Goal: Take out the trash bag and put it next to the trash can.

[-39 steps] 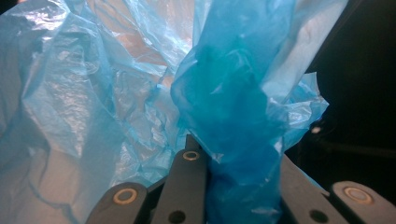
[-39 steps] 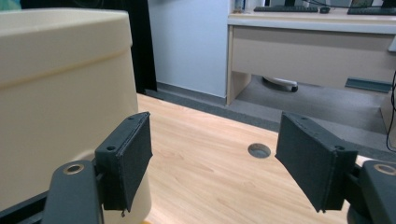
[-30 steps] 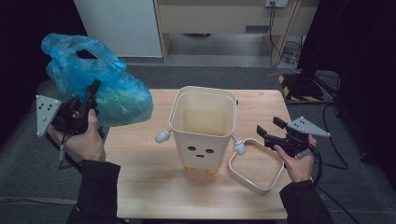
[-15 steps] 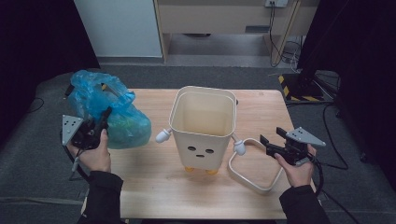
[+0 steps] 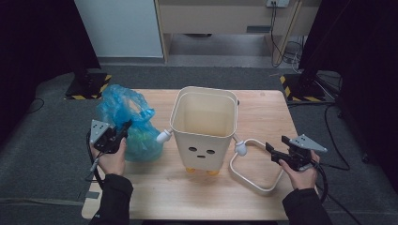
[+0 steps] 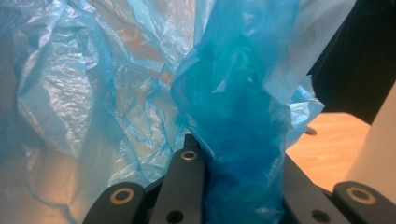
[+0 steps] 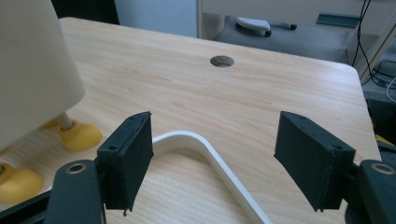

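Left tongs (image 6: 233,186) pinch crinkled translucent blue bag (image 6: 140,93), resting on table (image 5: 263,108).

right gripper (image 7: 212,158) jaws apart | white handle (image 7: 212,156) between | wooden table (image 7: 196,88)

Light wooden rectangular table (image 5: 263,197) and the objects resting on it.
A crumpled translucent blue plastic bag (image 5: 126,123) sits at the left of the table. At centre stands a cream, face-printed plastic bin (image 5: 204,129) on small yellow feet (image 7: 80,135). A white rounded-square ring frame (image 5: 253,166) lies flat to its right. A small round hole (image 7: 222,60) pierces the tabletop near the far edge.
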`<move>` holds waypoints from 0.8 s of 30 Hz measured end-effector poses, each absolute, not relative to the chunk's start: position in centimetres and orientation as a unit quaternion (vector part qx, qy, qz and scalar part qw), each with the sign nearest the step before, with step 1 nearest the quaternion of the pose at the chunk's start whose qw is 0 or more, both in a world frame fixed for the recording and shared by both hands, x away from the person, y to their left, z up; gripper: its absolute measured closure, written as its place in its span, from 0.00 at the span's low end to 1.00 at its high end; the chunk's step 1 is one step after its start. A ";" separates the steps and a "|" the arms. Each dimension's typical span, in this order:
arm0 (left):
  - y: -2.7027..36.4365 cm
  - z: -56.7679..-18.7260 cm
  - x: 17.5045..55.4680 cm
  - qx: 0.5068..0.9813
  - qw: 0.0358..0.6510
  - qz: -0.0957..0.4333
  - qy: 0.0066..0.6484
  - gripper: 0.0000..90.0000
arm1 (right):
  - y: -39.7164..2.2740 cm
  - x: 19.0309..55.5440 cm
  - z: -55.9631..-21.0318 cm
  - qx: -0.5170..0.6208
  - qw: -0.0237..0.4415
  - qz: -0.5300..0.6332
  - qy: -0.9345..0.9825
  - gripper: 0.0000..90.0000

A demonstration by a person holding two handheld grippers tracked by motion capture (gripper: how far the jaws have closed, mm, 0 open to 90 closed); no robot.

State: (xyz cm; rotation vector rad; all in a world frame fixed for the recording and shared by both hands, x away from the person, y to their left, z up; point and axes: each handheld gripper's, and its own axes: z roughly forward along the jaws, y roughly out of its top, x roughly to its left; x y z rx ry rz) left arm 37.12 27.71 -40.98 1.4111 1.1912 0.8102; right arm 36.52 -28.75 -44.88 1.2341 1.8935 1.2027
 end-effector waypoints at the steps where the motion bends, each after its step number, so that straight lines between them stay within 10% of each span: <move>1: 27.5 -41.1 37.2 0.596 0.532 0.336 0.499 0.94 | -28.8 36.5 -45.1 0.463 0.287 0.449 0.708 0.31; 15: 26.3 -42.6 38.9 0.626 0.512 0.313 0.497 0.84 | -30.2 36.4 -46.5 0.480 0.283 0.422 0.715 0.33; 24: 26.4 -42.5 39.0 0.626 0.540 0.311 0.469 0.25 | -30.2 36.5 -46.6 0.483 0.282 0.423 0.713 0.32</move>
